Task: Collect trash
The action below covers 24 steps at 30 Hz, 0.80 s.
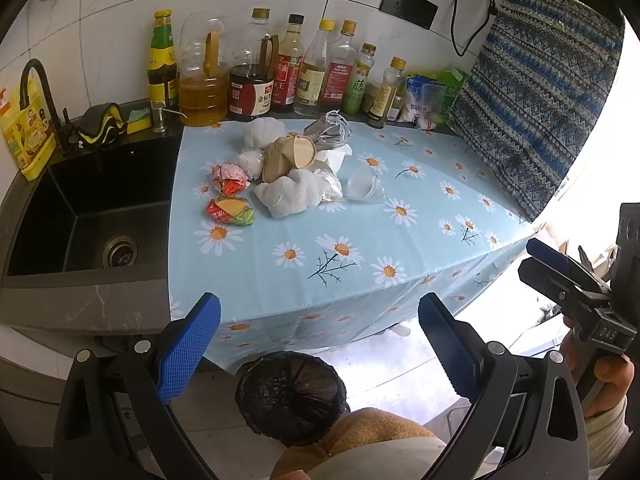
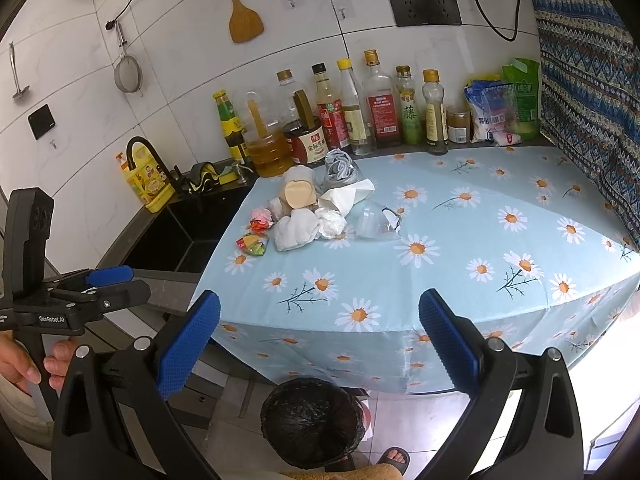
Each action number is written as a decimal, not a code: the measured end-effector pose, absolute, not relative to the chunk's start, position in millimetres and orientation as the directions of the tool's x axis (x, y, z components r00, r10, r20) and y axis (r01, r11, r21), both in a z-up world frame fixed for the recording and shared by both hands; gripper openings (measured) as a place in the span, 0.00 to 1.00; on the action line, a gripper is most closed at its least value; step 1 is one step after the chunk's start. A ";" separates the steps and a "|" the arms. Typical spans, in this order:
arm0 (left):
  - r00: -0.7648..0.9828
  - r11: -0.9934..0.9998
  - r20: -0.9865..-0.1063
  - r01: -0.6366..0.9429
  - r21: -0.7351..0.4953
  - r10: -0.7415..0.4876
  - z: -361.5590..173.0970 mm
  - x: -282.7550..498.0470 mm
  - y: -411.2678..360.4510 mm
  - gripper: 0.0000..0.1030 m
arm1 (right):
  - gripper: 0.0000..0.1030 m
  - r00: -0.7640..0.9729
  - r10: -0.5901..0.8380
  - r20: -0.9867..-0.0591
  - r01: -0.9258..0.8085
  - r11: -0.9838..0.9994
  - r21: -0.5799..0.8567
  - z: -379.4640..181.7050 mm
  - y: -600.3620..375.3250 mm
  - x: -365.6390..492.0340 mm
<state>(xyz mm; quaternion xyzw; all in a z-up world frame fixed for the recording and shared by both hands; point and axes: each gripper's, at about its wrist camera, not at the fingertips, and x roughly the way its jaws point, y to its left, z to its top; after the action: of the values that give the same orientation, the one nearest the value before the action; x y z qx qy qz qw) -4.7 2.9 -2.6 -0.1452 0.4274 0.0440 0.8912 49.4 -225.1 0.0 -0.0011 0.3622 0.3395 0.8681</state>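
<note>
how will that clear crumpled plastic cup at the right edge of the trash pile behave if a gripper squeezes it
The clear crumpled plastic cup already looks dented, so it will probably buckle further rather than resist. It seems thin and empty, so likely very light. Lying on its side on the daisy-print tablecloth, it may slide or roll when nudged.

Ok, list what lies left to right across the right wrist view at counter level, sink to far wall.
Yellow detergent bottle → black faucet → black sink → trash pile → clear plastic cup → patterned cloth.
</note>
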 end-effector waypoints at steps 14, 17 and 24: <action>0.629 0.954 -0.775 -0.193 -0.228 -0.058 -3.7 -9.1 12.5 0.93 | 0.96 0.510 0.579 -0.636 -0.573 0.780 0.251 1.6 -221.0 42.4; 0.626 0.952 -0.777 -0.196 -0.234 -0.062 -6.3 -7.2 16.3 0.93 | 0.96 0.509 0.581 -0.636 -0.567 0.781 0.260 1.2 -222.4 42.6; 0.616 0.946 -0.785 -0.217 -0.242 -0.059 -17.2 2.8 24.5 0.93 | 0.96 0.505 0.575 -0.643 -0.564 0.784 0.258 -1.8 -219.4 56.9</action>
<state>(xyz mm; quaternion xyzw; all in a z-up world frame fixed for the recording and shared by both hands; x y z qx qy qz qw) 2.8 24.5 -17.2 -0.1586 0.4358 0.0447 0.8849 56.9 -219.4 -1.8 0.0071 0.3735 0.3284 0.8675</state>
